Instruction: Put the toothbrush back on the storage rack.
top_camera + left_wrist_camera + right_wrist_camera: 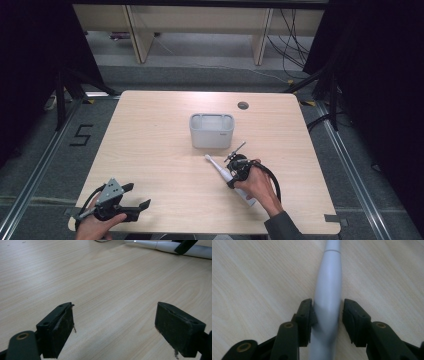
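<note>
The white electric toothbrush [328, 297] lies flat on the wooden table [150, 150], its slim neck running away from the right gripper [327, 312] and its thick handle passing back between that gripper's two black fingers [305, 317]. In the right gripper view the left finger presses against the handle's side, while the right one sits just beside the other side with a thin sliver of table showing between, so the fingers are narrowed around the handle and nearly closed on it, not yet clamped tight. In the high view the toothbrush [227, 176] lies at a slant on the right half of the table, brush head pointing toward a grey rectangular holder [211, 131] that stands upright beyond the fingertips, near but apart from the head.

The left gripper [115, 325] sits well apart at the near left corner of the table [131, 196], held low over bare wood. Its fingers [58, 326] are spread wide with nothing between them; far ahead of them, the toothbrush [160, 245] shows at the top of the left gripper view.
</note>
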Available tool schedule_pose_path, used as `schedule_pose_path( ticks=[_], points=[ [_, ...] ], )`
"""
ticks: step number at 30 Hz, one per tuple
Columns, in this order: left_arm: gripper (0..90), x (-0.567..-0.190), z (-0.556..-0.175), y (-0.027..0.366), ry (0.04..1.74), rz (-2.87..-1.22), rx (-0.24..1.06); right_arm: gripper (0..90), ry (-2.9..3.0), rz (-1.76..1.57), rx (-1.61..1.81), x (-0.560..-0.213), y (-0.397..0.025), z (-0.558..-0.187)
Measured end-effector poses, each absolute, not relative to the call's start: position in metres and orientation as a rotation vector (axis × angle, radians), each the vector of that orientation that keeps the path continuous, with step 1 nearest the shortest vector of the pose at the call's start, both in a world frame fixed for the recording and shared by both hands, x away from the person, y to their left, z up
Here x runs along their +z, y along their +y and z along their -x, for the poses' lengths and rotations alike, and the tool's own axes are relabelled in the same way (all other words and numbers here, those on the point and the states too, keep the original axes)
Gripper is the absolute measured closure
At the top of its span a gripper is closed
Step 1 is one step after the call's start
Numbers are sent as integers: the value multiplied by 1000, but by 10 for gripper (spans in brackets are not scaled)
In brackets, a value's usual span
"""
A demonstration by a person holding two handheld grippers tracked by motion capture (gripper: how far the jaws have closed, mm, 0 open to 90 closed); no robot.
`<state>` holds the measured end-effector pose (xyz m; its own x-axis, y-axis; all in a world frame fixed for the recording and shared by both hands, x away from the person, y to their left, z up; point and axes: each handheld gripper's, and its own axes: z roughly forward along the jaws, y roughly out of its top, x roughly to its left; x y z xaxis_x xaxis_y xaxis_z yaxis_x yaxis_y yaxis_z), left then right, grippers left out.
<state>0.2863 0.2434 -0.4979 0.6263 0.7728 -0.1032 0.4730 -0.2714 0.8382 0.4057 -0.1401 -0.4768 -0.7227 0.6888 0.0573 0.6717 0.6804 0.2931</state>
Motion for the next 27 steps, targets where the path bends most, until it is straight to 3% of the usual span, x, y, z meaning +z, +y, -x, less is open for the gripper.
schedule_pose_path(
  ticks=[27],
  points=[
    [148,-497,-286,243,988,-1917,411,664,2970,-987,116,-475,-110,-422]
  ],
)
